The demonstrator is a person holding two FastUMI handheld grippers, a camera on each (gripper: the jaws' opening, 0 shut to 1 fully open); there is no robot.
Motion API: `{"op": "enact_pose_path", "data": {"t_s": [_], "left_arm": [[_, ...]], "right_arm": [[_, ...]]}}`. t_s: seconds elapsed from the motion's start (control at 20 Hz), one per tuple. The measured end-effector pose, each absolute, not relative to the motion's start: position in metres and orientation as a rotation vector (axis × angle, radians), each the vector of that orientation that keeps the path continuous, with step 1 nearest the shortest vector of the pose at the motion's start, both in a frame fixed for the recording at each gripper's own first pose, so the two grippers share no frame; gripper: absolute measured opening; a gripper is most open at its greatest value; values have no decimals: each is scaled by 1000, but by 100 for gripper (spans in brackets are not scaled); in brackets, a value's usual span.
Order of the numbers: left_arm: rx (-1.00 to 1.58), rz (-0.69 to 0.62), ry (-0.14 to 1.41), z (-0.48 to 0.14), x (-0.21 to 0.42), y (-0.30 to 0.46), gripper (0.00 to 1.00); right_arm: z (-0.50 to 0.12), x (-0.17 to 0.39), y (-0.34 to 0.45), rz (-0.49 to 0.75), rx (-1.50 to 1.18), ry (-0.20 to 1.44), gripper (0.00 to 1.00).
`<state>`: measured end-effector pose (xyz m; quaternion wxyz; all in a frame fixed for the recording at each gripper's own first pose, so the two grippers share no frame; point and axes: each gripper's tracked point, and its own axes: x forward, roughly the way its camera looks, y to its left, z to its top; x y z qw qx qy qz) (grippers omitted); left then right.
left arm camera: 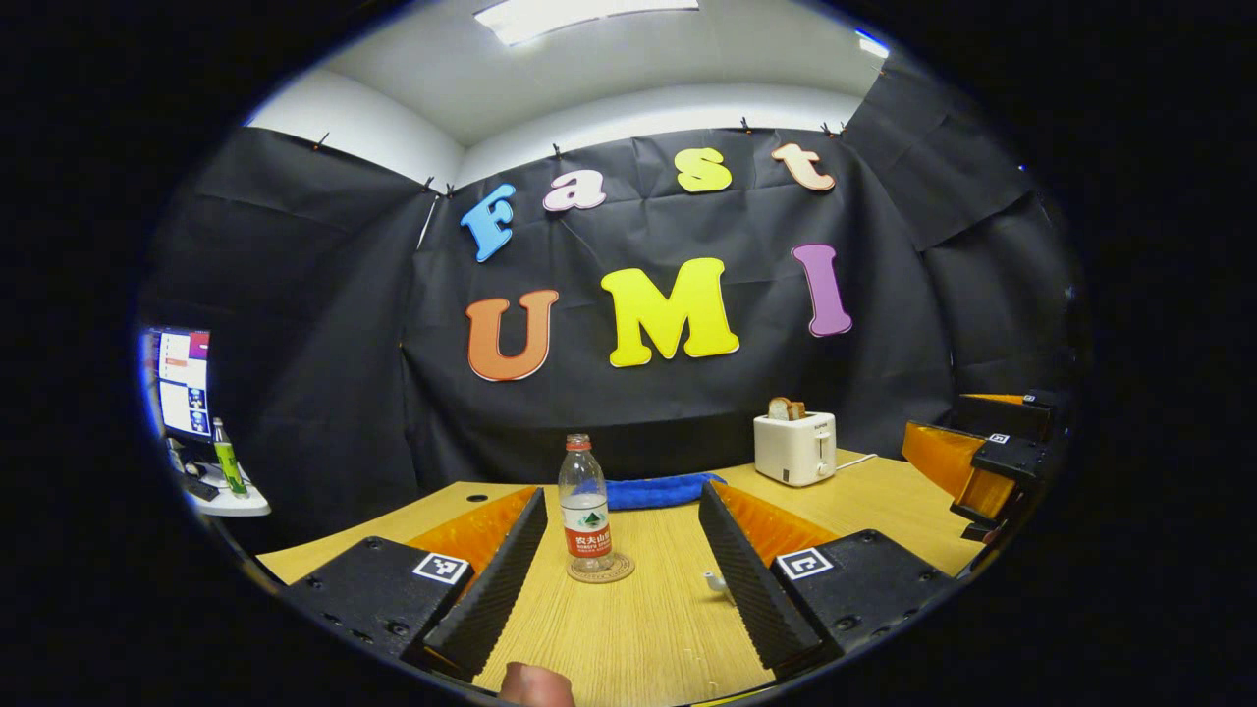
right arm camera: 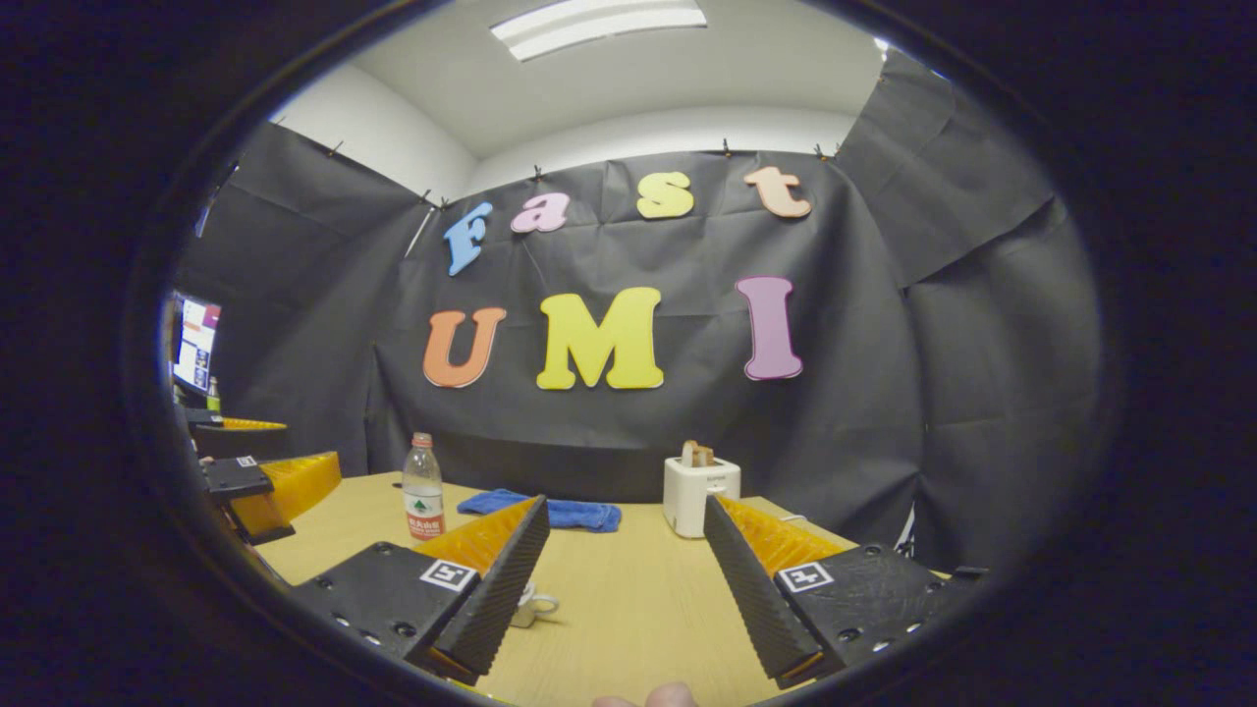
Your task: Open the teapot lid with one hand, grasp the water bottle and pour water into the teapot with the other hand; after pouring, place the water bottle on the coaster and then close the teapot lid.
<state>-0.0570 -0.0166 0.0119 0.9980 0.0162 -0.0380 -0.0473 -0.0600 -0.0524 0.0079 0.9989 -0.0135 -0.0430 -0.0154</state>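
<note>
- In the left gripper view, our left gripper [left arm camera: 619,599] hangs low over the pale wooden table [left arm camera: 638,638], its jaws wide apart and holding nothing.
- Between its fingers, farther off, we see the clear plastic water bottle with a red cap and red label [left arm camera: 585,506] standing upright on a round brown coaster [left arm camera: 601,569].
- Just beside the inner edge of the finger on that view's right, a small white piece, probably part of the teapot [left arm camera: 716,581], peeks out; the finger hides most of it.
- Behind the bottle lies a folded blue cloth [left arm camera: 653,490]; to its right stands a white toaster with bread in its slot [left arm camera: 795,447].
- The right gripper [left arm camera: 987,462] shows at that view's right edge.
- In the right gripper view, our right gripper [right arm camera: 619,589] also has its jaws spread, empty.
- A white handle of the teapot [right arm camera: 535,606] shows beside the finger on that view's left.
- The bottle [right arm camera: 423,488], cloth [right arm camera: 550,511] and toaster [right arm camera: 701,494] stand farther back; the left gripper [right arm camera: 265,486] sits at the left edge, well apart from the bottle.
</note>
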Motion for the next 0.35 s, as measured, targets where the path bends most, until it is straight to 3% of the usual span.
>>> {"op": "enact_pose_path", "data": {"t_s": [0.1,0.15,0.35], "left_arm": [[17,-101,-73,12,-55,-18,93],[14,-105,-67,11,-54,-19,98],[22,-93,-60,9,-53,-12,98]], "right_arm": [[10,-60,-53,-37,-38,-82,95],[11,-60,-53,-40,-40,-84,94],[8,-58,-49,-39,-43,-71,95]]}}
